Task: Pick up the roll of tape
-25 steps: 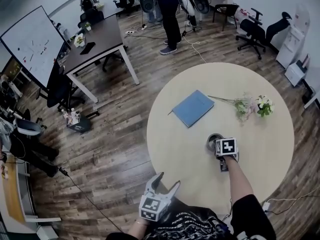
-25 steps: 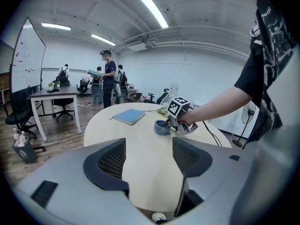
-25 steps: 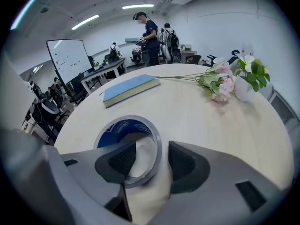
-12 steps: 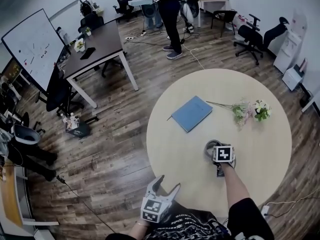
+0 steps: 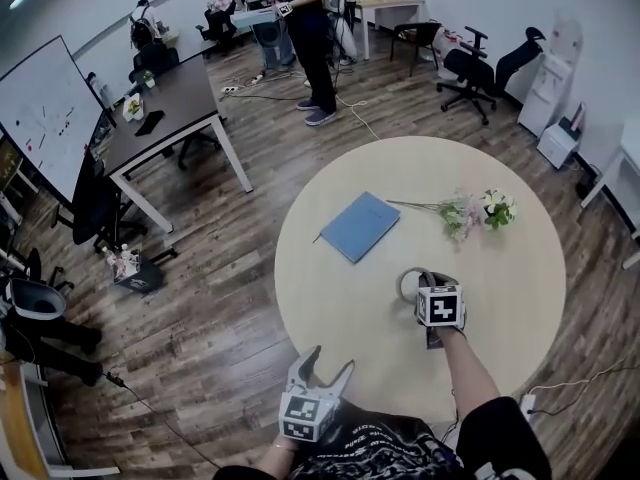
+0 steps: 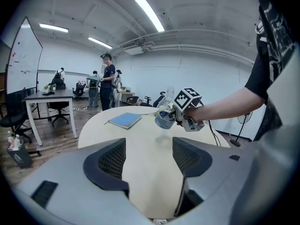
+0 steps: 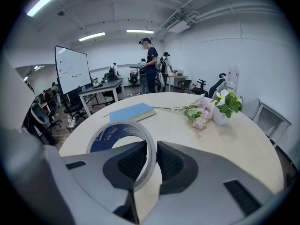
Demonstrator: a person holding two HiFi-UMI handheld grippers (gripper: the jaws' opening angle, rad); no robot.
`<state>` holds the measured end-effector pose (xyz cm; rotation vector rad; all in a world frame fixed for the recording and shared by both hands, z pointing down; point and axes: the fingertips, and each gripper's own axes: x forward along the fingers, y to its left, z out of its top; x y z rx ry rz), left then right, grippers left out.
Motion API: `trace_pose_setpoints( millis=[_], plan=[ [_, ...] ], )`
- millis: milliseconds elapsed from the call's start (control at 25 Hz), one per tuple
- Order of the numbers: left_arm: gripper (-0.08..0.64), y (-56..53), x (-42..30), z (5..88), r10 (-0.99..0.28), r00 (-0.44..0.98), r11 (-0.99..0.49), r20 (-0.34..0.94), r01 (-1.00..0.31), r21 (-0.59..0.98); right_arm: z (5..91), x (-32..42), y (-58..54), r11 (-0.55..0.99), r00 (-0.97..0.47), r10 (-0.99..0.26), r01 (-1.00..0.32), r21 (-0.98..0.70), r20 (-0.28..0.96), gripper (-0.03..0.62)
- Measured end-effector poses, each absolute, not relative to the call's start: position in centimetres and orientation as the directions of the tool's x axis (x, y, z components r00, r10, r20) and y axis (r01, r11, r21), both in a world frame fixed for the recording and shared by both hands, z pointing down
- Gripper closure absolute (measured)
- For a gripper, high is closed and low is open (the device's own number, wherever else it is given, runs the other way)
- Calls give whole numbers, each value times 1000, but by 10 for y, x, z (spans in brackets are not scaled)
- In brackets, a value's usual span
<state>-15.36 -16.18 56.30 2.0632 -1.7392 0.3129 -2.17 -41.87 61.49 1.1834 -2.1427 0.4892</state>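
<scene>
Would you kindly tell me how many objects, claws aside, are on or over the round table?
3: a blue notebook lying left of centre, flowers toward the far right, and the roll of tape held above the table in the right claw.

The tape (image 7: 107, 139) has white print on its blue inner face. It starts with what looks like "de"; the rest is too small and skewed to read. The cube (image 5: 440, 306) on the right gripper (image 5: 426, 280) shows a black-and-white square marker, a code pattern rather than letters or numbers. The cube (image 5: 305, 414) on the left gripper (image 5: 331, 361) shows another such marker. The whiteboard (image 5: 42, 116) bears dark and red marks, too small to read. The shirt (image 5: 385, 448) has pale print, also illegible.
</scene>
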Motion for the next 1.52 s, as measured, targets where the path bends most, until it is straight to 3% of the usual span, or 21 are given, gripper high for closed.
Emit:
trace_pose_setpoints(
  millis=[920,1520],
  plan=[
    [236,-177,-92,550,-865,368,-319,341,-928,193,513,71,-319,386,-371,-816,-920,-60,444,517],
    [236,-185,-62,547,-840,438,-395,322,-899,191,545,135,-226,248,-263,-845,-964,-93,465,517]
  ],
)
